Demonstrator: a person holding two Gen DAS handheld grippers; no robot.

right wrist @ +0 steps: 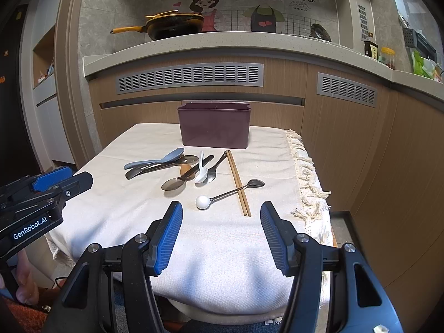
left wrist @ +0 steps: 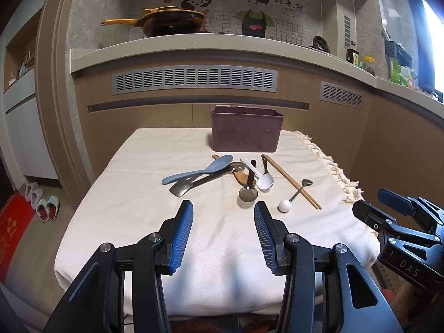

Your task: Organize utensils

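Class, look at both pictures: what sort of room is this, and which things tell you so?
Most likely a home kitchen: a yellow-handled pan sits on a stone countertop above wooden cabinets, with jars and bottles further along.

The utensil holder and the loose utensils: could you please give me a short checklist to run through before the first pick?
1. Left tool open and holding nothing: ok.
2. Right tool open and holding nothing: ok.
3. Maroon utensil holder upright at the far side of the cloth-covered table: ok.
4. Holder compartments free of contents: cannot tell, since only the rim and dividers show.
5. Ball-handled metal spoon free to lift alone: not ok, it lies crossed with the wooden chopsticks.
6. Blue rice paddle lying separately: not ok, it overlaps the metal spatula.
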